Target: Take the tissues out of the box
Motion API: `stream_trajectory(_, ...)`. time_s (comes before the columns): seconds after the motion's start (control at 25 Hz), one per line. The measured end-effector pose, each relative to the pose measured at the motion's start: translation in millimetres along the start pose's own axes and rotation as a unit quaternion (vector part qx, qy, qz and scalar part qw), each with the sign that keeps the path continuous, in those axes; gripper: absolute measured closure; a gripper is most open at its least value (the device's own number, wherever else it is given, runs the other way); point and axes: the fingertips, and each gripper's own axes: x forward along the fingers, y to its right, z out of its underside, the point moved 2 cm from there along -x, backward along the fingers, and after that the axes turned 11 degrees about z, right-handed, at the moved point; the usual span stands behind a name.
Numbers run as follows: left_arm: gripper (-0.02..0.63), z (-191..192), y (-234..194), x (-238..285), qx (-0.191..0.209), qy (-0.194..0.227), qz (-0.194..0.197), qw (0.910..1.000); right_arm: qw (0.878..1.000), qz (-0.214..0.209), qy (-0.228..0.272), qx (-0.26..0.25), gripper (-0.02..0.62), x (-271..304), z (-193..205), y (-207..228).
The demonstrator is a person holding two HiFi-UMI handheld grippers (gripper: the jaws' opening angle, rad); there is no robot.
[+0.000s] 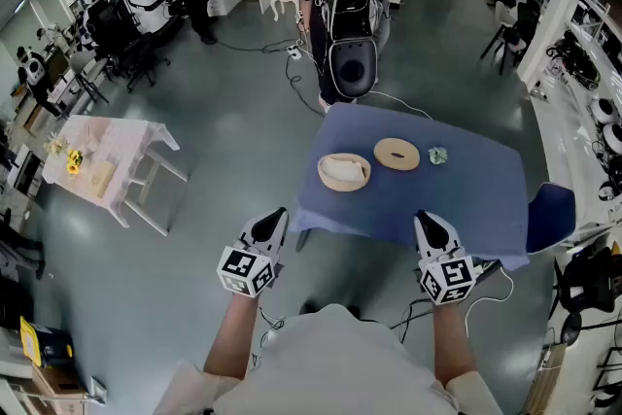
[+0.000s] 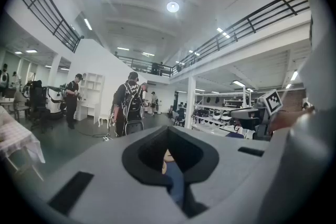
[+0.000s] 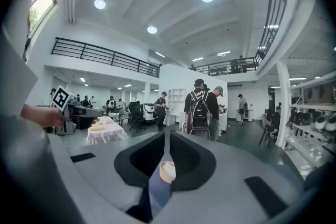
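Note:
A round wooden box (image 1: 343, 172) with white tissues in it stands open on the blue table (image 1: 466, 199), left of centre. Its round lid (image 1: 397, 154) lies flat just to the right, and a small green crumpled thing (image 1: 438, 155) sits beyond that. My left gripper (image 1: 276, 216) hovers off the table's near left corner, jaws together and empty. My right gripper (image 1: 429, 220) hangs over the near edge, jaws also together and empty. In the right gripper view the box (image 3: 167, 171) shows through the notch below the closed jaws. A sliver of the box (image 2: 167, 156) shows the same way in the left gripper view.
A person with a black backpack (image 1: 348, 5) stands just past the table's far edge. A blue chair (image 1: 550, 214) sits at the right end. A small white-clothed table (image 1: 107, 165) with yellow flowers stands to the left. Cables trail on the floor, and shelves line the right wall.

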Motion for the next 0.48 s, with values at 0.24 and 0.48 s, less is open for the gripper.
stream_trajectory(0.24, 0.598, -3.8, 0.9, 2.3, 0.0, 0.002, 0.002, 1.0, 1.0, 0.001, 0.005, 0.002, 0.545, 1.4, -4.6, 2.7)
stream_trajectory(0.48, 0.598, -2.2, 3.3, 0.6, -0.001, 0.001, 0.005, 1.0, 1.0, 0.0, 0.004, 0.006, 0.546, 0.6, -3.2, 0.8)
